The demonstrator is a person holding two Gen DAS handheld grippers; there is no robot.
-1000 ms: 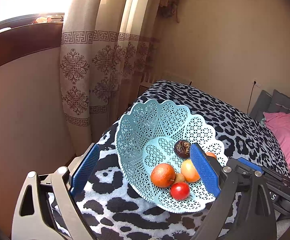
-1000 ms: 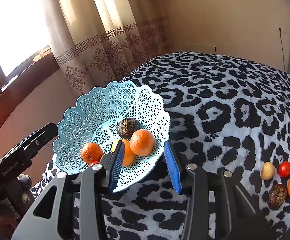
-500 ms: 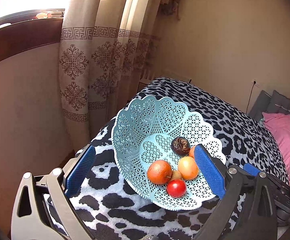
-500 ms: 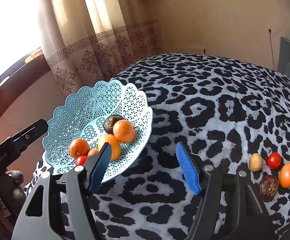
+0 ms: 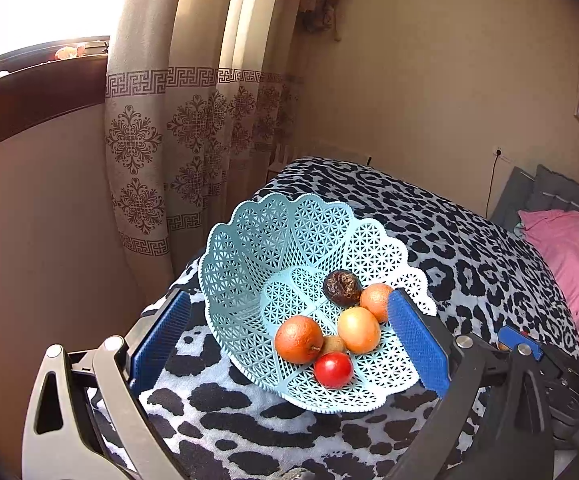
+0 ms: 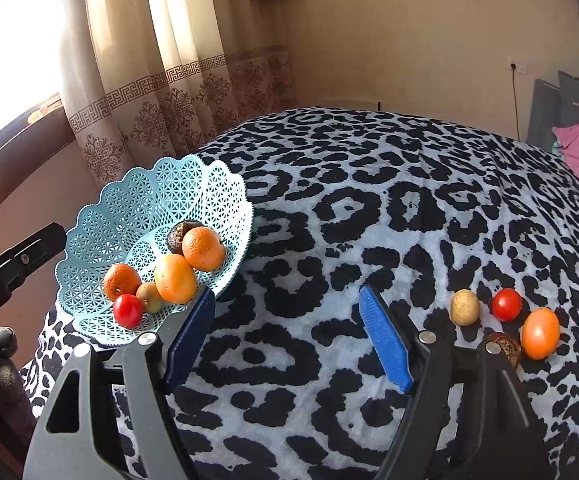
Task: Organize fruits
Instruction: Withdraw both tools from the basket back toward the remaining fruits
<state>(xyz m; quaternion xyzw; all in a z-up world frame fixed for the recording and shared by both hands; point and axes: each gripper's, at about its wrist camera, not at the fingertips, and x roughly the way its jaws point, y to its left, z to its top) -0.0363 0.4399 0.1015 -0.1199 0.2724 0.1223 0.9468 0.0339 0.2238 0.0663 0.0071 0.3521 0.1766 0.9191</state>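
Blue basket (image 5: 273, 240) between spread left fingers (image 5: 417, 336), right fingers (image 6: 385, 340) apart over bedspread (image 6: 369, 200), empty

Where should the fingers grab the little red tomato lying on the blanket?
Grip the red tomato across its round middle, coming straight down from above. It is a smooth ball on the soft blanket, with a potato left and an orange fruit right, so close front to back.
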